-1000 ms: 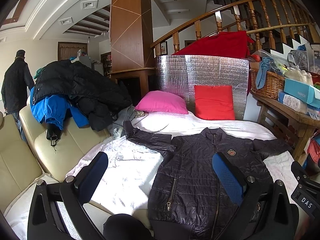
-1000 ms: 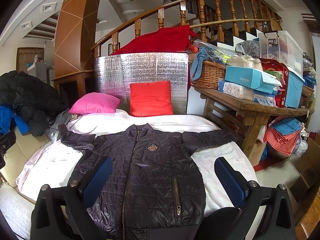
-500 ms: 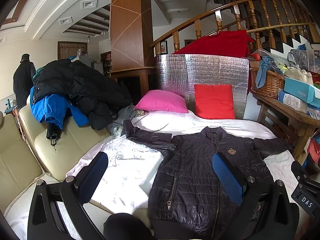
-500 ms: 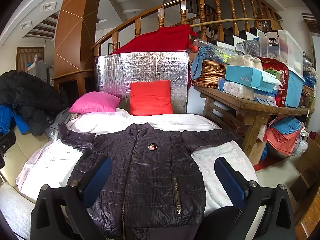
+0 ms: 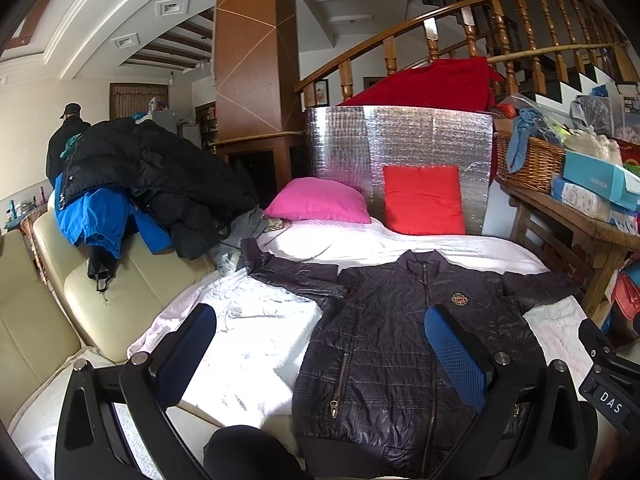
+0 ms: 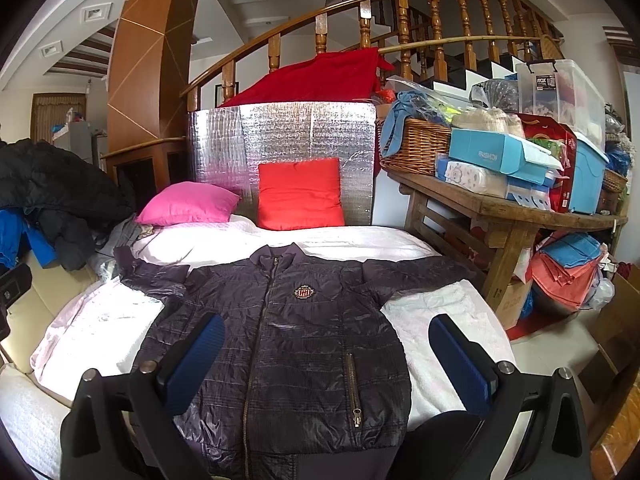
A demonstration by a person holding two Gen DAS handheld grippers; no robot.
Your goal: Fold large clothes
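Dark quilted jacket (image 6: 296, 344) lies flat, collar pointing away, hem nearest both spread, empty hand-held grippers (image 5: 320, 344) (image 6: 326, 354).

A home: sofa (image 5: 100, 300), cushions (image 6: 300, 194), staircase banister (image 6: 400, 4).

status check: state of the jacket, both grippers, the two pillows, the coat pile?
dark jacket: spread flat, front up, zipped, unfolded
left gripper: open, empty
right gripper: open, empty
pink pillow: lying flat
red pillow: propped upright against foil panel
coat pile: heaped, unfolded
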